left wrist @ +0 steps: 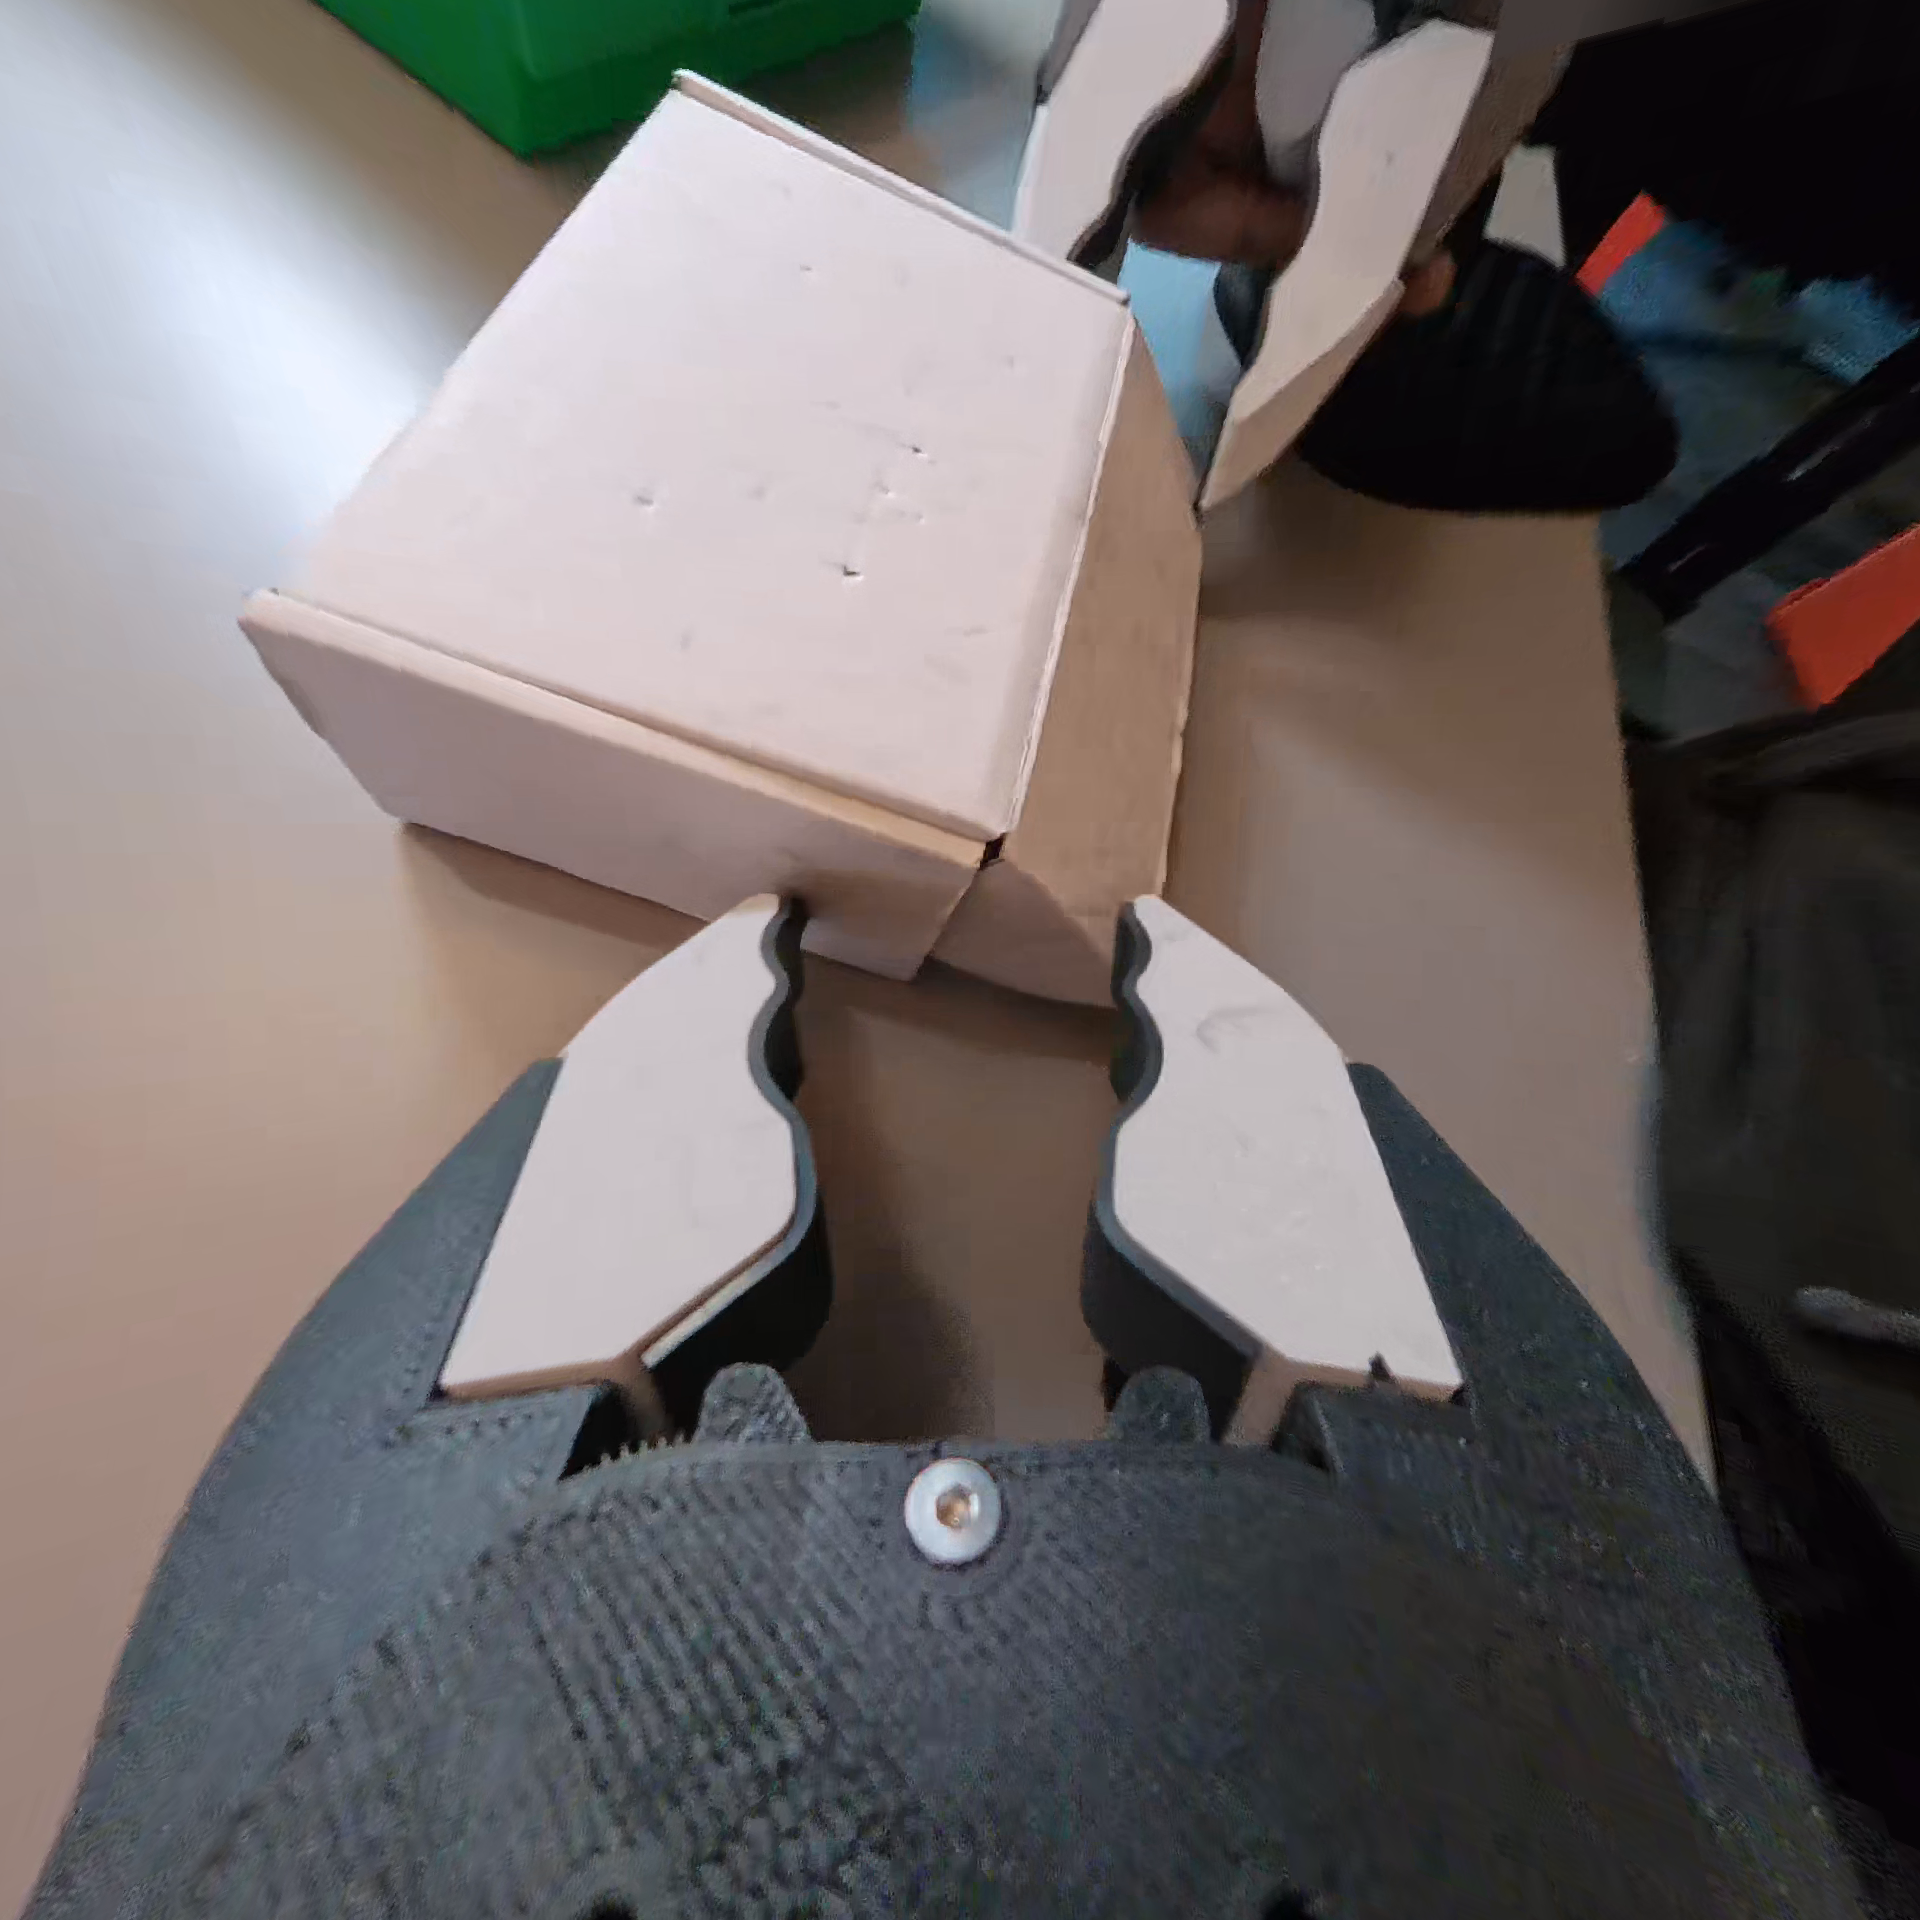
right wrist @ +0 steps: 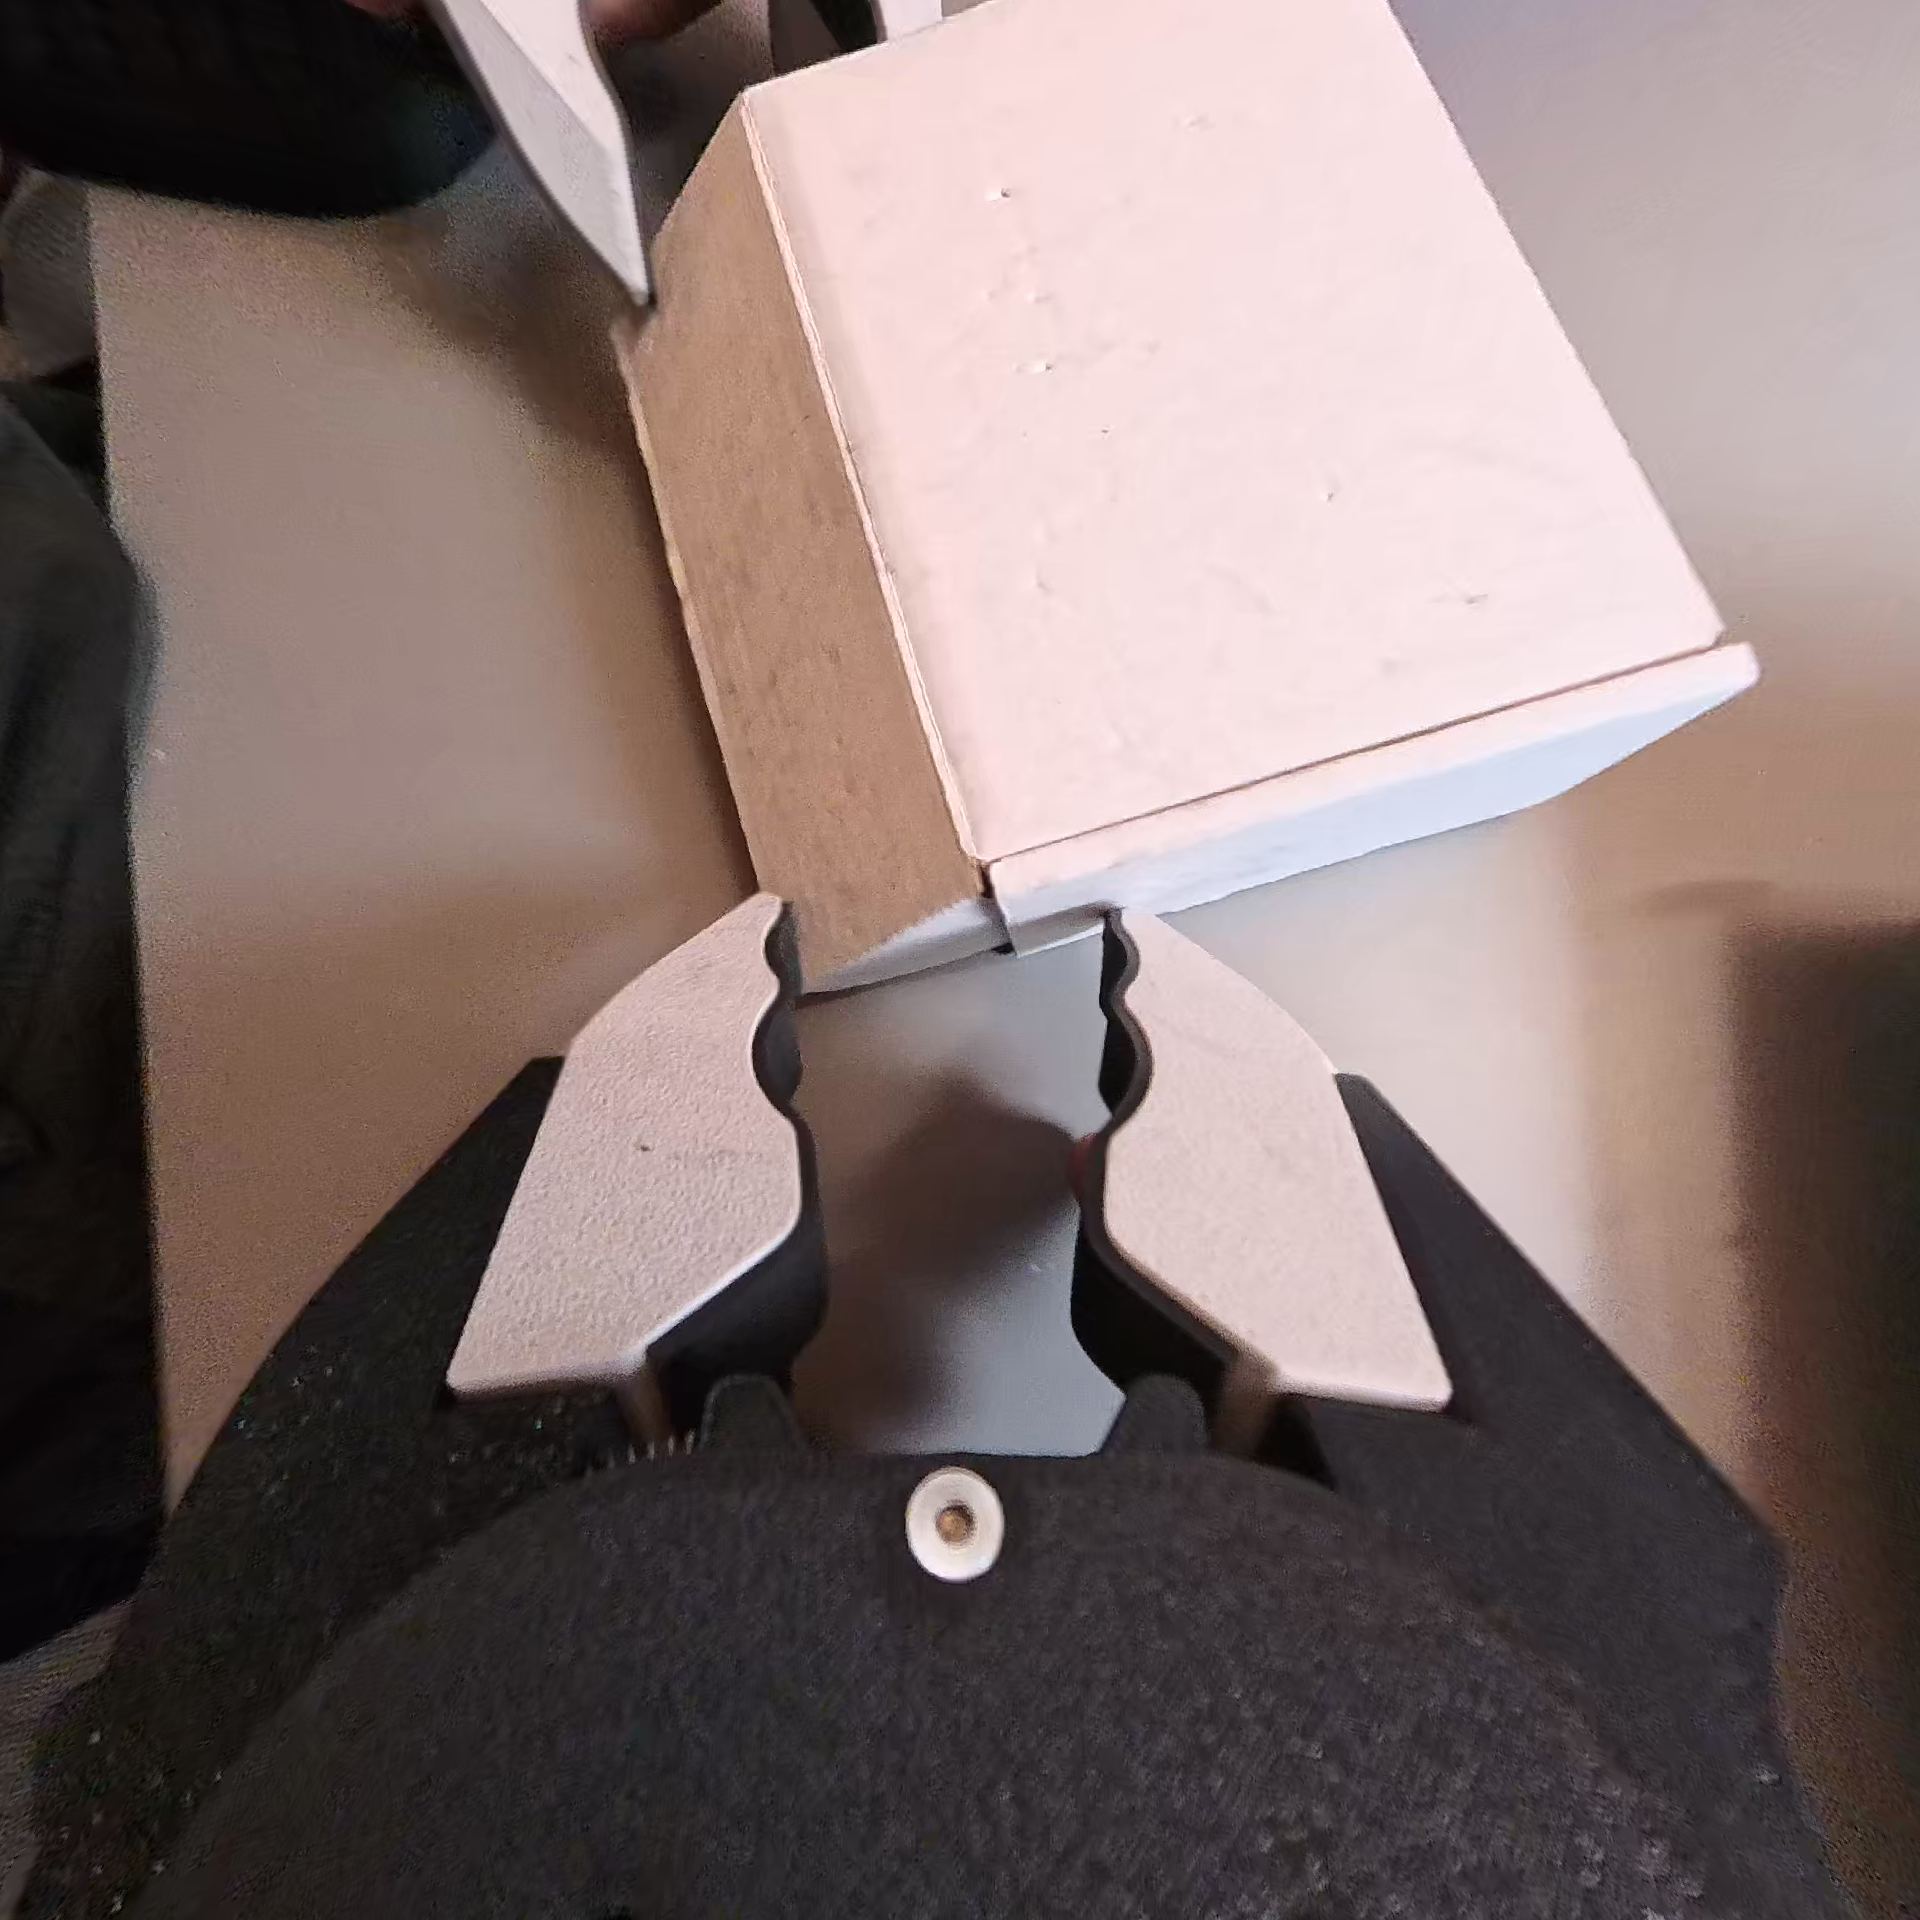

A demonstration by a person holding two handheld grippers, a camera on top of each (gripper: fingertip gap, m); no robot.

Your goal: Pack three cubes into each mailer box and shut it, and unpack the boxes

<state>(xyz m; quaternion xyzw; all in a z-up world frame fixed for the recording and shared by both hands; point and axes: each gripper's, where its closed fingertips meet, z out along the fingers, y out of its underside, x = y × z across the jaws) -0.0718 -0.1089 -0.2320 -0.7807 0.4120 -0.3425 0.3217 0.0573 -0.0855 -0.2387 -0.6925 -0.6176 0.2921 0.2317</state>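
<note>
White cardboard fills both views: one mailer box [left wrist: 727,499] sits shut on the tan bench [left wrist: 208,1039], close to the bench's right edge, its lid folded down and the brown side wall showing. No cubes are in sight, so whether three lie inside cannot be told.

The left hand-held gripper [left wrist: 956,925] is released, its jaws spread wide, the tips just at the box's near corner; one tip seems to touch the front flap, though contact is hard to judge. The right hand-held gripper [right wrist: 951,935] is likewise released with jaws apart, straddling another corner of the same box [right wrist: 1195,468] without clamping it. Each gripper also shows at the far side in the other's view.

As a judgement, this box is either freshly closed or about to be opened; the two grippers at opposite corners fit either. Nothing shows how many boxes are finished.

Count: one mailer box, two grippers, no cubes visible. A green bin [left wrist: 582,62] stands on the far left of the bench, only partly in frame. Orange shapes [left wrist: 1849,623] and dark items lie beyond the bench's right edge, too blurred to name.
</note>
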